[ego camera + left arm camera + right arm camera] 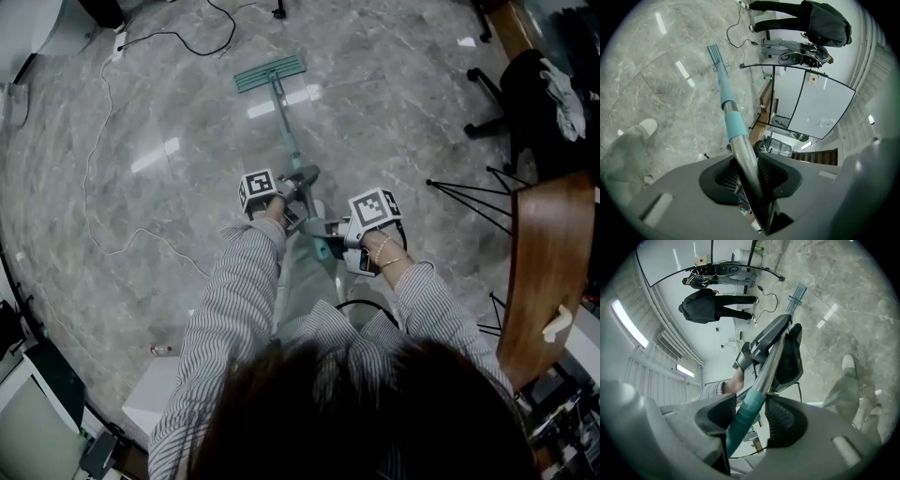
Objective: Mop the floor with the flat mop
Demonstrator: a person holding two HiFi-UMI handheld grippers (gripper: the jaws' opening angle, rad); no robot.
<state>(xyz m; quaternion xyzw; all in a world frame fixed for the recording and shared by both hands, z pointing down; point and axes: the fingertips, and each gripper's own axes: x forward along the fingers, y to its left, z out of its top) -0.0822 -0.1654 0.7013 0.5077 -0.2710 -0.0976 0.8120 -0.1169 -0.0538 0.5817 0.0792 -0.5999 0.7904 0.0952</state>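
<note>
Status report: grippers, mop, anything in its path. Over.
Left gripper, right gripper both shut on teal flat mop. Mop head on grey marble floor. Black cable just beyond head, white cable left.

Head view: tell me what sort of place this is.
Probably an office or lab-style workroom. It has a polished grey marble-patterned floor and a black wheeled office chair. In the left gripper view, white panels in black frames stand like partitions.

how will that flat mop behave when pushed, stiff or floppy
Probably stiff: the flat mop has a straight metal pole, clamped by the left gripper and right gripper. Its flat head likely slides easily on the glossy floor.
</note>
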